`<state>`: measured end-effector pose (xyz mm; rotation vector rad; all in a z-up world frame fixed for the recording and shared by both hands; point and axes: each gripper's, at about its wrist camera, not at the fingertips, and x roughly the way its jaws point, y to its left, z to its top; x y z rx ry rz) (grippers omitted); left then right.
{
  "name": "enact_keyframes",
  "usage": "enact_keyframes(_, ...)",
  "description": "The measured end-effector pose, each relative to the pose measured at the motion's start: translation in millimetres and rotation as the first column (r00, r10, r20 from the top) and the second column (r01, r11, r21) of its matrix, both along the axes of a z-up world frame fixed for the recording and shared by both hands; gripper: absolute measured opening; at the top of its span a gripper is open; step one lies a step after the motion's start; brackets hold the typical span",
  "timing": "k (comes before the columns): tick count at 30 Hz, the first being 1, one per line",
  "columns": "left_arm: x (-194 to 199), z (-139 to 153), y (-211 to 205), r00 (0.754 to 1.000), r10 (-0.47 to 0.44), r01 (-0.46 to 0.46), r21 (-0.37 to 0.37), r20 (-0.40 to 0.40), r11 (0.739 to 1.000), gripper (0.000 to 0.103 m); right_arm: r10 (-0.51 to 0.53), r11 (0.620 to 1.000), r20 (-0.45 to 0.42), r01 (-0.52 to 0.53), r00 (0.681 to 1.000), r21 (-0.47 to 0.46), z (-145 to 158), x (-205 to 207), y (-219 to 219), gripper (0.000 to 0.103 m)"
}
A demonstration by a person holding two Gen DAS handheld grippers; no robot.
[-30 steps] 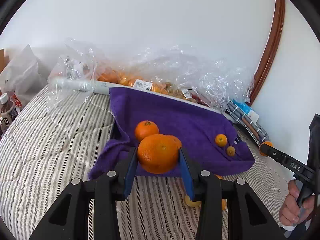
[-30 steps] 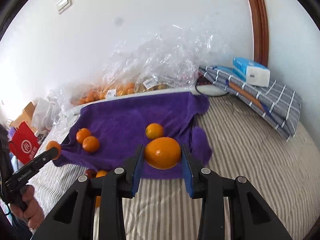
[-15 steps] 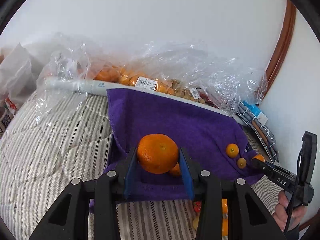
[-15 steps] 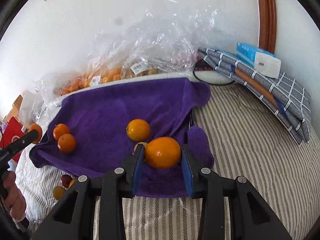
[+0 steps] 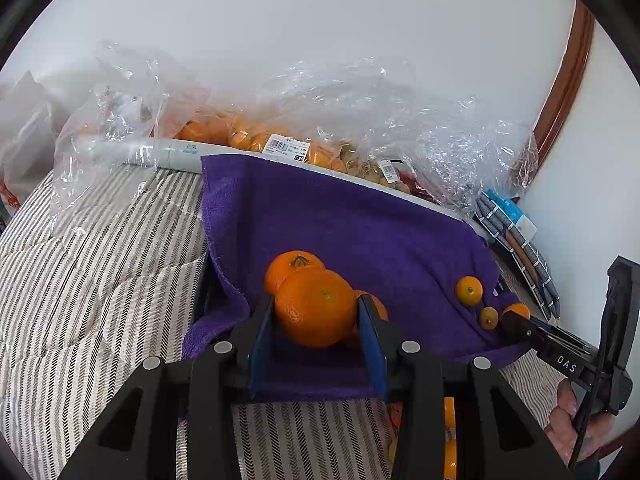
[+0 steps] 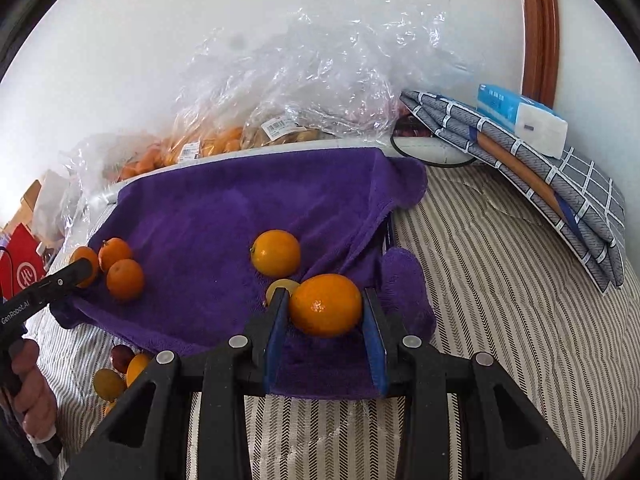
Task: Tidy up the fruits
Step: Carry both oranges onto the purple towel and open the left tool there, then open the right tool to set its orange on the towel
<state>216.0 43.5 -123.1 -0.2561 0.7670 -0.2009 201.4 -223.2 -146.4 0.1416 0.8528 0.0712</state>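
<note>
Striped bedding (image 6: 500, 300) fills the lower half of both views, white wall behind. Purple towel (image 5: 360, 240) spread across frame centre in both cams, its far edge against a white tube (image 5: 168, 152) in the left cam. Clear plastic bags (image 6: 312, 64) piled along the wall in the upper middle, packed oranges (image 5: 248, 136) with barcode labels visible inside. Folded grey checked cloth (image 6: 560, 184) at the right edge of the right cam, blue-white tissue pack (image 6: 524, 120) sitting on it. Left gripper (image 5: 316, 316): blue pads clamped on a big orange (image 5: 316, 312), low centre of the left cam, over the towel's near edge; whether the fruit touches the towel, can't tell. Another orange (image 5: 292, 268) on the towel just behind it, touching in the picture. Right gripper (image 6: 325, 308): pads closed on a smoother orange (image 6: 325, 305), low centre of the right cam, over the towel's near right corner. Loose orange (image 6: 276, 252) on the towel just up-left of it, a small yellowish fruit (image 6: 282, 286) between them, partly hidden by the left finger. In the right cam, two small oranges (image 6: 120, 268) sit touching at the towel's left edge, beside the left gripper's tip. Few small fruits (image 6: 120, 372) on the bedding below the towel, lower left. Red bag (image 6: 20, 256) at the far left edge.
</note>
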Motion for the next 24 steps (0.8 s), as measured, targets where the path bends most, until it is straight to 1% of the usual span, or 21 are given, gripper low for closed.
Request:
enact_keyframes(4, 0.8, -1.1, -3.5, 1.000, 0.002, -0.002, 0.027, 0.005, 1.000, 0.039, -0.010, 1.000, 0.018, 0.010, 1.000, 0.000, 2.4, -3.0, -1.4, 0.038)
enact_keyframes(6, 1.2, -1.7, -4.1, 1.000, -0.004, 0.004, 0.030, 0.003, 1.000, 0.039, -0.009, 1.000, 0.047, 0.009, 0.999, 0.006, 7.0, -6.4, -1.6, 0.044)
enact_keyframes(7, 1.4, -1.8, -4.2, 1.000, -0.004, 0.004, 0.031, 0.003, 1.000, 0.041, -0.012, 1.000, 0.066, 0.012, 0.998, 0.006, 9.4, -8.3, -1.6, 0.048)
enact_keyframes(8, 0.9, -1.3, -3.7, 1.000, -0.003, 0.002, 0.027, 0.008, 1.000, 0.043, -0.014, 1.000, 0.078, 0.014, 0.997, 0.004, 11.1, -9.0, -1.4, 0.049)
enact_keyframes(10, 0.3, 0.1, -2.5, 1.000, -0.003, 0.003, 0.014, 0.018, 1.000, 0.056, -0.017, 1.000, 0.093, 0.017, 0.995, 0.001, 12.9, -10.3, -1.4, 0.049)
enact_keyframes(17, -2.4, 4.2, -0.3, 0.999, 0.008, -0.008, 0.009, 0.038, 1.000, 0.057, -0.010, 1.000, 0.129, 0.011, 0.992, -0.004, 17.0, -16.5, 2.7, 0.050)
enact_keyframes(22, -6.9, 6.7, 1.5, 0.998, 0.014, -0.015, 0.013, 0.057, 1.000, 0.057, 0.013, 0.999, 0.152, -0.007, 0.988, -0.044, 20.4, -23.1, 12.8, 0.049)
enact_keyframes(24, -10.6, 7.2, 2.5, 0.998, 0.016, -0.017, 0.021, 0.065, 1.000, 0.057, 0.005, 1.000, 0.145, -0.001, 0.989, -0.027, 23.0, -26.8, 15.8, 0.044)
